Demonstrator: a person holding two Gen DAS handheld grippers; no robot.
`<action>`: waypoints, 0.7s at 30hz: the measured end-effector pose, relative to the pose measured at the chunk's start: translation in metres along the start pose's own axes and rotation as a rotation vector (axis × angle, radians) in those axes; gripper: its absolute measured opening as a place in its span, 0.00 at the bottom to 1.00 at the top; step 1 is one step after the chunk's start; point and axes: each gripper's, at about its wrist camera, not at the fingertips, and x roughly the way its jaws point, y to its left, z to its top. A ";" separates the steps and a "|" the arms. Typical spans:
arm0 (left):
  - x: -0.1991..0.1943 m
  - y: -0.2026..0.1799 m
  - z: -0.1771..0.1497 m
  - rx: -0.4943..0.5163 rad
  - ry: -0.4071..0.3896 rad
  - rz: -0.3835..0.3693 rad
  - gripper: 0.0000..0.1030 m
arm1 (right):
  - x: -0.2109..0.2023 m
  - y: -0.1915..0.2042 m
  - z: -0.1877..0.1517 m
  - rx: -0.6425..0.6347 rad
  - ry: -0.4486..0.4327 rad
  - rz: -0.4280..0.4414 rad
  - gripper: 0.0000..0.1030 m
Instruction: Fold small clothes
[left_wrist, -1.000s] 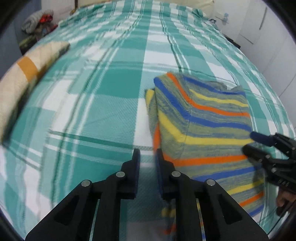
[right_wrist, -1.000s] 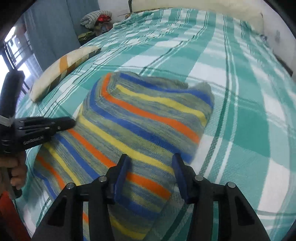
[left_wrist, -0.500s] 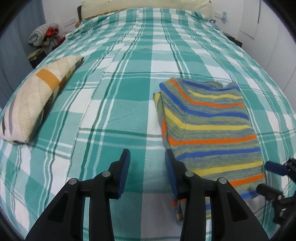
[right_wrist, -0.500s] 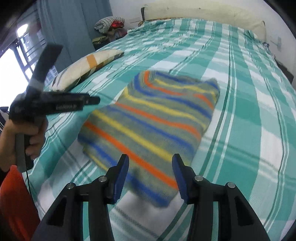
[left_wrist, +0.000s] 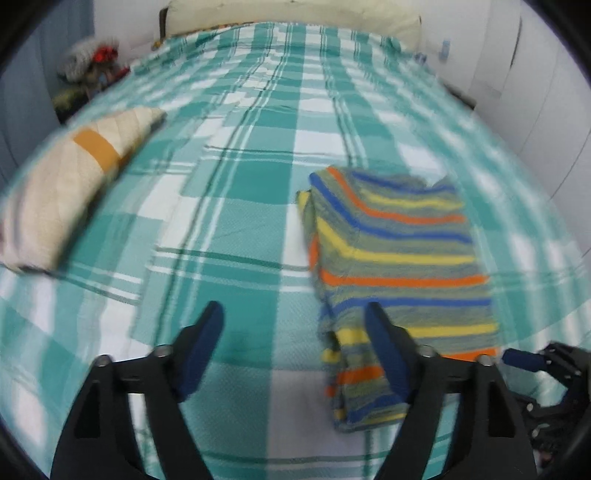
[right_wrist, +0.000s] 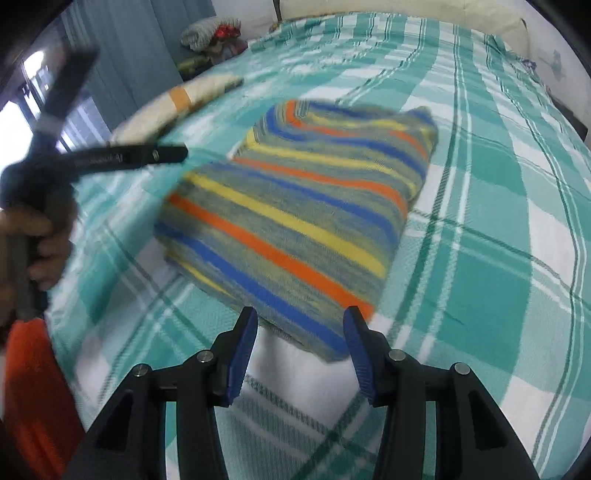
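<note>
Left wrist view: the left gripper (left_wrist: 293, 325) is at the bottom of the frame. Its jaws are wide and opening, with nothing between them, only the green checked bed cover (left_wrist: 258, 184). The folded striped sweater (left_wrist: 399, 266) lies flat on the cover, right of the middle. One blue fingertip (left_wrist: 380, 332) shows in front of its near edge. A cream pillow (left_wrist: 70, 184) lies at the left.

Right wrist view: the right gripper (right_wrist: 299, 332) is at the bottom. Its jaws are about half wide and opening, holding nothing. The striped sweater (right_wrist: 306, 218) lies in the middle of the frame. A hand (right_wrist: 40, 240) at the left holds the left gripper's handle.
</note>
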 end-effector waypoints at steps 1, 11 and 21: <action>0.004 0.010 0.002 -0.048 -0.002 -0.071 0.88 | -0.007 -0.007 0.002 0.022 -0.022 0.016 0.60; 0.094 -0.004 0.018 -0.077 0.158 -0.243 0.88 | 0.052 -0.118 0.056 0.458 -0.088 0.360 0.60; 0.057 -0.059 0.042 0.026 0.078 -0.221 0.17 | 0.041 -0.061 0.089 0.264 -0.126 0.154 0.23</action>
